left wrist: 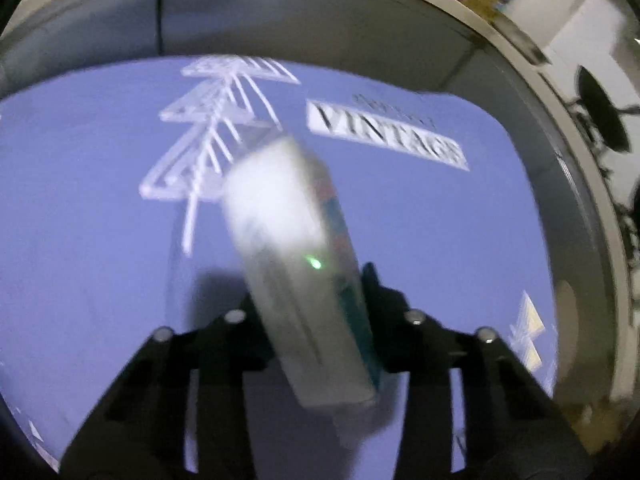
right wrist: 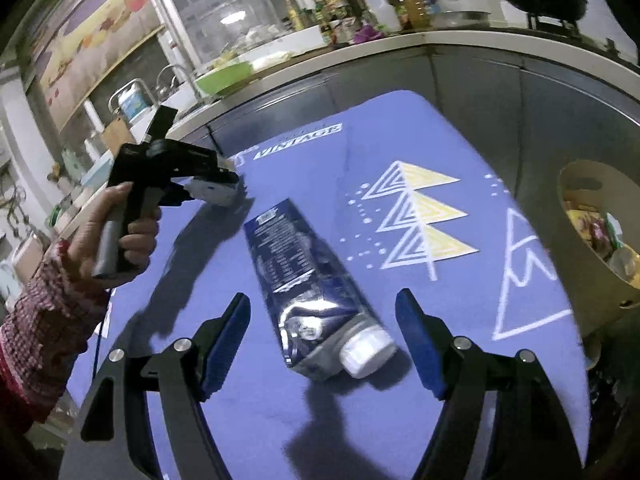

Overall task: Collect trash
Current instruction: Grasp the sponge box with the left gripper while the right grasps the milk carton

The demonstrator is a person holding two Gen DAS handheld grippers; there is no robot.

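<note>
the squeezed tube (right wrist: 316, 292) lies on the printed cloth (right wrist: 400, 128), cap end nearest the right gripper (right wrist: 324, 344), between its two spread fingers. to its left the left gripper (right wrist: 224, 184) clamps a small box (left wrist: 296, 264) above the cloth — a hand (right wrist: 120, 232) holds its handle. right of the cloth stands a bin (right wrist: 592, 280) with wrappers in it; behind runs a counter (right wrist: 400, 42) crowded with bottles.

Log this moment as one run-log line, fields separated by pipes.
left gripper: shut on white box | right gripper: open, straddling dark blue tube on purple cloth | bin: holds trash, at cloth's right
</note>
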